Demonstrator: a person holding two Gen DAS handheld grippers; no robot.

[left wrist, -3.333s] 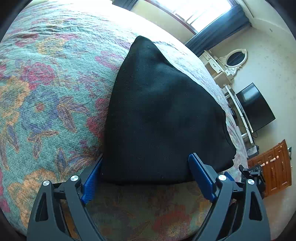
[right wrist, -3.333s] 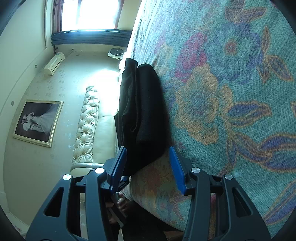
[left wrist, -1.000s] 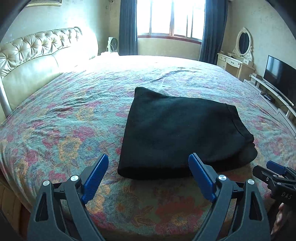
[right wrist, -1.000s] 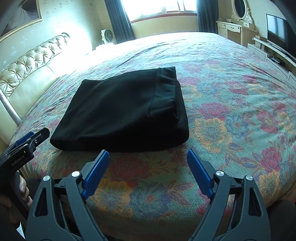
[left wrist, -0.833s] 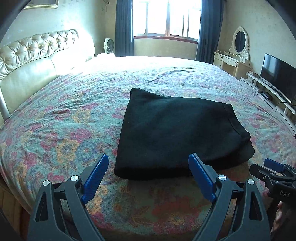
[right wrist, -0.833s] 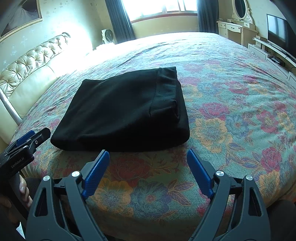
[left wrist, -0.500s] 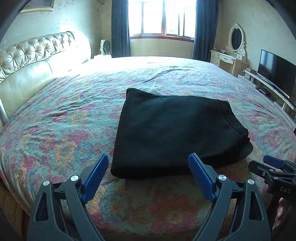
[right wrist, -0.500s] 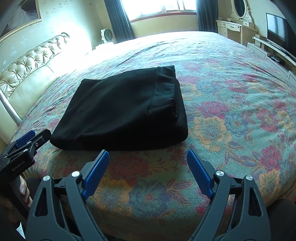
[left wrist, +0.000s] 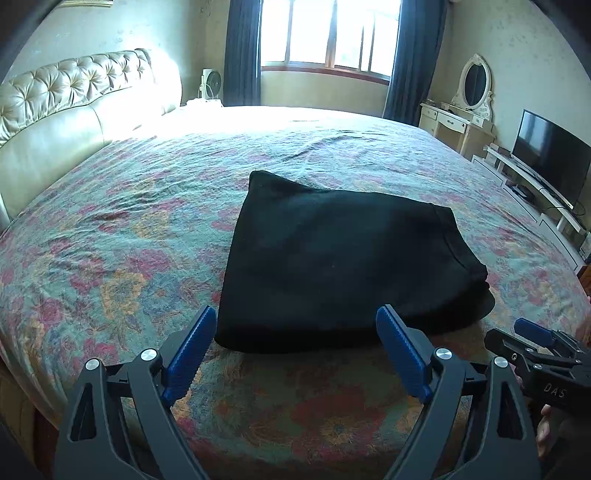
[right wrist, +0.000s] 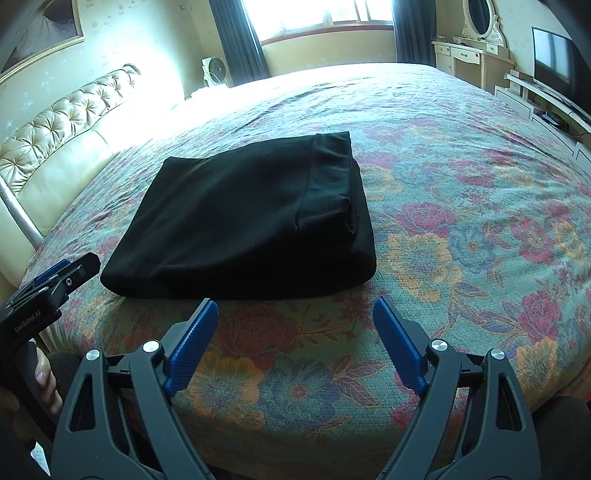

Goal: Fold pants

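Just beyond both claws (left wrist: 295,347), folded pants (left wrist: 343,266)

Daylight pours in through the window (left wrist: 325,35) straight ahead of both claws, blown out to white, and it washes the far stretch of the bedspread (left wrist: 110,229) and the headboard (right wrist: 62,122) off to the left in glare; the near side sits dimmer, and the black pants (right wrist: 243,218) swallow nearly all detail, a thin shadow under their front edge; fisheye bending curves the walls, dark vignette in every corner, focus crisp throughout
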